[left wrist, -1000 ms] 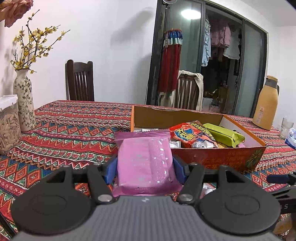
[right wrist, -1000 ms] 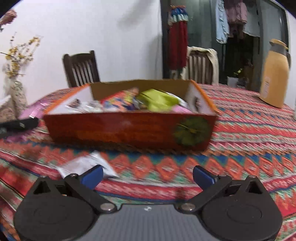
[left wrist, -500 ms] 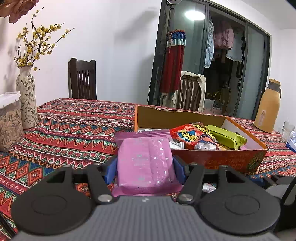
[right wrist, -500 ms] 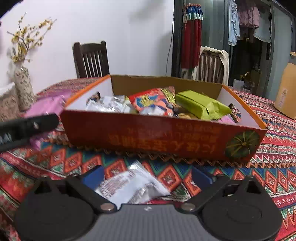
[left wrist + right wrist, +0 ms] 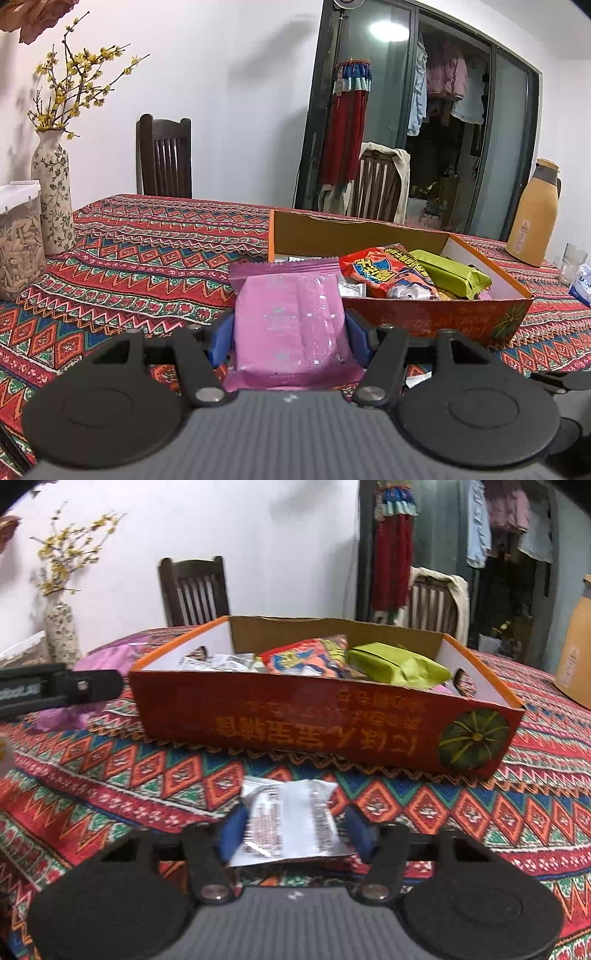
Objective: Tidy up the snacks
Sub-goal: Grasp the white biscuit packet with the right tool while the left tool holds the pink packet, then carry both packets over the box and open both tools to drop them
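Patterned red tablecloth (image 5: 110, 768), orange cardboard snack box (image 5: 295, 716) in front.
Left gripper (image 5: 290, 332) clamped on soft pink packet (image 5: 291, 325); right gripper (image 5: 295, 830), just closing, pinched light, crinkly white foil sachet (image 5: 291, 823) mid-body.

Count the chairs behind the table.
2. A dark wooden chair stands at the table's far edge near the vase; a second chair, with a cloth draped over it, stands behind the snack box.

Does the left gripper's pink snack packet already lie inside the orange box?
No: the pink packet sits between the left gripper fingers, outside the orange box.
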The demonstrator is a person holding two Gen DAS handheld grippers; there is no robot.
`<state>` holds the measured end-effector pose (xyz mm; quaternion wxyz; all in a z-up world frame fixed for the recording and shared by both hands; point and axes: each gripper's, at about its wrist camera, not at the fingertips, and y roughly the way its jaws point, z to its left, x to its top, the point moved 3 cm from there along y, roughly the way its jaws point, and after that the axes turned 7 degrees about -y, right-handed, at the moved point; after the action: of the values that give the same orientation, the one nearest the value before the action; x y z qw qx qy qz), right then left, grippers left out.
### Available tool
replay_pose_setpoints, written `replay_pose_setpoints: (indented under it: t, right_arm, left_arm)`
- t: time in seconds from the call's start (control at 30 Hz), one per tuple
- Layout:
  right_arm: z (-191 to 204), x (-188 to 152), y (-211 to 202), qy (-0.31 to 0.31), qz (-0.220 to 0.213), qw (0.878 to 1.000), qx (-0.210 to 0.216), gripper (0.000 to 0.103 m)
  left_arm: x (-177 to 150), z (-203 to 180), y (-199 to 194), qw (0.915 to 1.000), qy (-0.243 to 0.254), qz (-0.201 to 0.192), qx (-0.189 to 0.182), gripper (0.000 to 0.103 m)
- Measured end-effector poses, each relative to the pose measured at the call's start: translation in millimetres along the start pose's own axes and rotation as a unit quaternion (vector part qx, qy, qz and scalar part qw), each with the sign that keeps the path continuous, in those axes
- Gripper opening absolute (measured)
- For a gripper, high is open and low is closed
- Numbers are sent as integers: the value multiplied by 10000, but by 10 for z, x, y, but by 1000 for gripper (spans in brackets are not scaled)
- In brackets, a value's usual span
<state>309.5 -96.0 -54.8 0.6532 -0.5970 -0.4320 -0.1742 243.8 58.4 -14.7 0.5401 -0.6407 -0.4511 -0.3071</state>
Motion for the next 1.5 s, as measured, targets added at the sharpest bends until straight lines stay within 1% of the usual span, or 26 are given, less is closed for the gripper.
replay_pose_setpoints:
  t: [0.17,0.4,0.57,0.73,1.0,1.13,1.27,1.37,1.5]
  right_arm:
    - [6,7,-37,-3,-85,10000,43,44]
    - [-76,-2,-202,161,-310,9994,39,44]
    - [-195,11,-366,247,-481,9985,-8,44]
    - [-326,119,-537,270,-780,9965,-92,44]
    - [-571,434,-649,248,-1193,9922,-270,44]
    - [-700,643,-600,237,-1318,9903,-365,44]
    - [-811,864,-477,255,-1405,9888,-427,44]
    - [-882,992,-349,295,-1473,9875,-483,44]
    - [-1001,1124,-68,386,-1475,9867,-561,44]
  left_arm:
    - [-2,2,-1,10000,-12,0,10,63]
    - [-5,-2,-3,10000,-25,-12,14,63]
    - [43,-38,-52,9999,5,-97,64,63]
    - [182,-128,-148,9998,73,-172,34,63]
    - [459,-410,-150,9993,291,-231,11,63]
    - [607,-570,-94,9988,378,-313,26,63]
    - [742,-726,45,9985,404,-371,40,63]
    - [824,-806,238,9987,338,-370,90,63]
    - [859,-842,596,9991,213,-259,273,63]
